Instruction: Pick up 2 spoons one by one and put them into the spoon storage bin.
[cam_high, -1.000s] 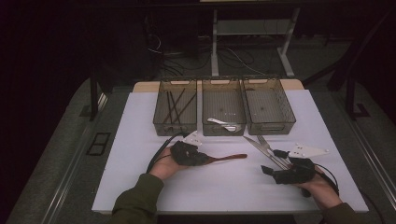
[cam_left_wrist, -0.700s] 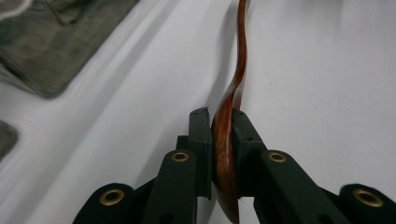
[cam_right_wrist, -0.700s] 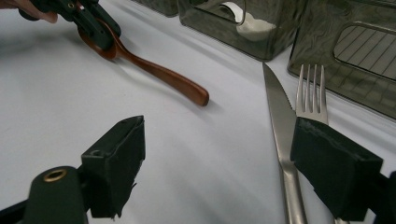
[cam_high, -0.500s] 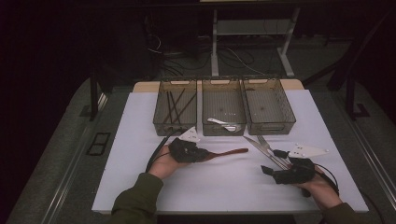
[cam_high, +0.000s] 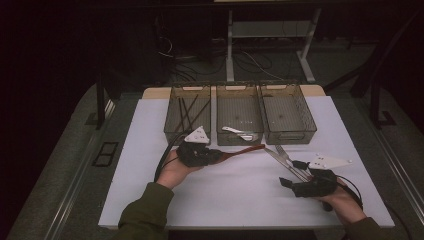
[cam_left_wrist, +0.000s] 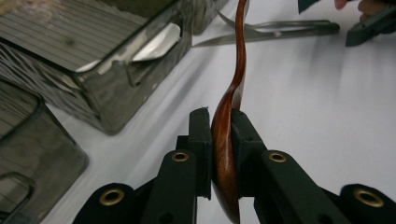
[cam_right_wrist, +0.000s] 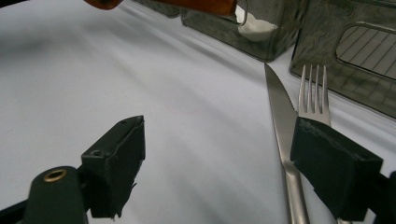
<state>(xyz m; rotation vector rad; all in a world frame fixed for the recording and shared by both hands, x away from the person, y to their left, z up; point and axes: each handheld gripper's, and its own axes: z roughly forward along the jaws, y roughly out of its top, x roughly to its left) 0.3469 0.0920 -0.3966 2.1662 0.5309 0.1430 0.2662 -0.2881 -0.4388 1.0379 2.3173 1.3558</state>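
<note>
My left gripper (cam_high: 216, 155) is shut on the bowl end of a brown wooden spoon (cam_high: 245, 149), which is held off the white table with its handle pointing right toward the middle tray (cam_high: 239, 141). In the left gripper view both pads clamp the spoon (cam_left_wrist: 236, 84) edge-on. A steel knife (cam_high: 273, 154) and fork (cam_high: 283, 152) lie side by side on the table at the right. My right gripper (cam_high: 291, 172) rests low beside them and is open. In the right gripper view the knife (cam_right_wrist: 280, 116) and fork (cam_right_wrist: 312, 88) run past its right pad (cam_right_wrist: 327, 163).
Three dark mesh trays stand in a row at the back of the white table top (cam_high: 150, 150). The left tray (cam_high: 172, 107) holds thin dark sticks, the middle one a pale spoon (cam_high: 237, 132), and the right tray (cam_high: 310, 120) looks bare. Dark floor surrounds the table.
My left gripper has lifted the wooden spoon a little and carried it toward the trays. The right gripper has stayed where it was.
</note>
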